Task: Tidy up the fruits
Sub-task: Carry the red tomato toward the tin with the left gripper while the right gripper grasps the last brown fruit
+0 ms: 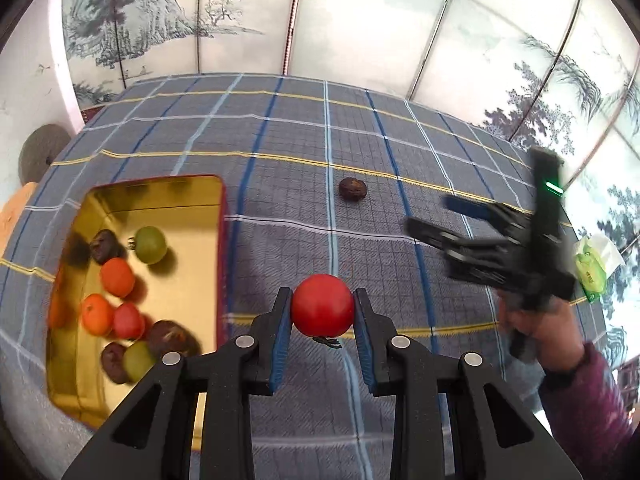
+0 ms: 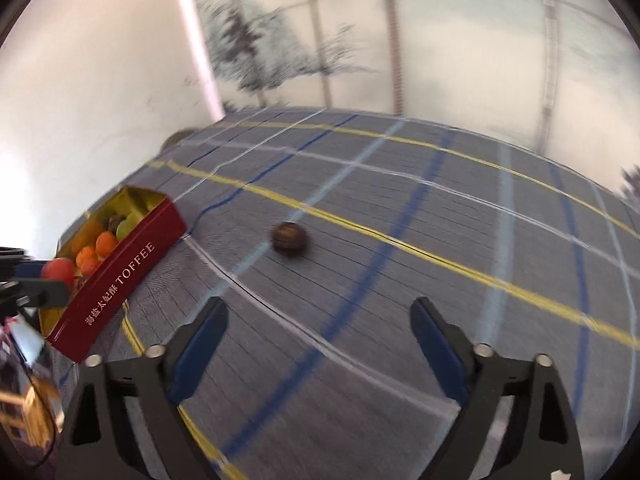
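Observation:
My left gripper (image 1: 322, 312) is shut on a red tomato (image 1: 322, 311), held above the plaid cloth just right of the toffee tin (image 1: 160, 188). The tin, gold inside and red outside, holds several fruits: orange, red, green and dark brown ones. A dark brown fruit (image 1: 352, 189) lies alone on the cloth farther back; it also shows in the right wrist view (image 2: 289, 238). My right gripper (image 2: 320, 344) is open and empty, above the cloth, short of that fruit. It appears blurred in the left wrist view (image 1: 448, 220). The tin (image 2: 120, 280) shows at left in the right wrist view.
The table is covered by a grey-blue plaid cloth (image 1: 360, 128). A painted folding screen (image 1: 360, 20) stands behind it. A green tissue pack (image 1: 592, 268) lies at the right edge. A round stone disc (image 1: 40, 156) stands at far left.

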`<state>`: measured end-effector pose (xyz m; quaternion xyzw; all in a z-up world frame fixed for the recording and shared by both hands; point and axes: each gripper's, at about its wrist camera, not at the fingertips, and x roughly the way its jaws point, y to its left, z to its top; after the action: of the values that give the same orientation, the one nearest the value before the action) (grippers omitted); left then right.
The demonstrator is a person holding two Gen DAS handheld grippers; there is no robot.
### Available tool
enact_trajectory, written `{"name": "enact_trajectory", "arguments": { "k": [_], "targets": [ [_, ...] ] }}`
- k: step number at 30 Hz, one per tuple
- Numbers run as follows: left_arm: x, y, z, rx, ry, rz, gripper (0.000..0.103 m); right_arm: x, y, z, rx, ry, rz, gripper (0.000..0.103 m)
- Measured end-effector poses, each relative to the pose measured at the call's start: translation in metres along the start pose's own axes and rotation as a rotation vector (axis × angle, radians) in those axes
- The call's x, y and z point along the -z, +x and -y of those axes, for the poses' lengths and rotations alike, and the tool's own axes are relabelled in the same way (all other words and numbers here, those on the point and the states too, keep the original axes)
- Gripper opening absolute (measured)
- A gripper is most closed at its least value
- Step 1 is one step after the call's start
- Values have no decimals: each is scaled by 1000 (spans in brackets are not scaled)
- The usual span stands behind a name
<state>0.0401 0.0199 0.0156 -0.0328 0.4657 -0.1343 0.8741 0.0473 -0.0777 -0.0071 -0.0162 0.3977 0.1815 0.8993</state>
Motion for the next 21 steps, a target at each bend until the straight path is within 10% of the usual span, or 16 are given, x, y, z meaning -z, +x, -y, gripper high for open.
{"name": "enact_trajectory", "arguments": {
  "k": [10, 17, 21],
  "targets": [
    [12, -22, -21, 2, -30, 19, 31, -31, 71, -1, 25, 43, -79, 73],
    [17, -31, -40, -12, -81, 39, 31, -37, 82, -14, 41, -9, -130, 31],
    [25, -37, -55, -47, -111, 52, 31, -18, 59, -16, 57, 10, -94, 30]
  ]
}}
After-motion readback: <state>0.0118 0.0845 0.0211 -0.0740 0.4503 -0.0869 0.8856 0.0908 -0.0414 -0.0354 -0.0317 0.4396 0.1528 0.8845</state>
